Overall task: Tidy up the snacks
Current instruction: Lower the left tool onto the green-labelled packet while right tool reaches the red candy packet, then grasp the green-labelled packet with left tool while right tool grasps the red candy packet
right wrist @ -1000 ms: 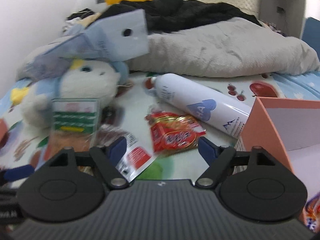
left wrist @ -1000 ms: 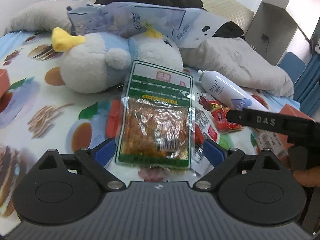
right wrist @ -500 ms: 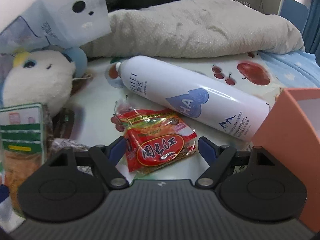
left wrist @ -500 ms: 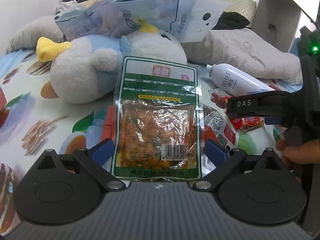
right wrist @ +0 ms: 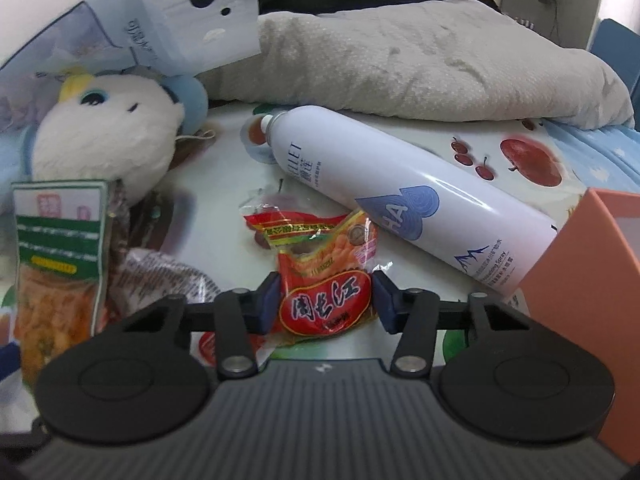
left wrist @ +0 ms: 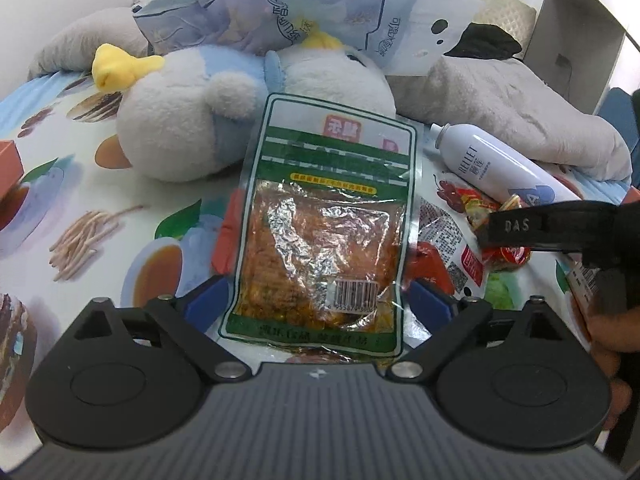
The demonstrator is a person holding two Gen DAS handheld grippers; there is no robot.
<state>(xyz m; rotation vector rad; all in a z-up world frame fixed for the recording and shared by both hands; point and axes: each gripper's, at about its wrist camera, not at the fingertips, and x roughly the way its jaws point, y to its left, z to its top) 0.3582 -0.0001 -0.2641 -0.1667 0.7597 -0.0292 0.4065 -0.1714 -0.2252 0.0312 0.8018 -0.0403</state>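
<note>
Right wrist: right hand-held gripper (right wrist: 326, 304) pinches red snack pkt (right wrist: 322, 280); left hand-held gripper (left wrist: 318, 302) wide around green pkt (left wrist: 324, 224).

"DAS" on right gripper (left wrist: 560, 228)

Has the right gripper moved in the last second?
Yes. The right gripper has come forward toward the spray can, its fingers closing around the red snack.
</note>
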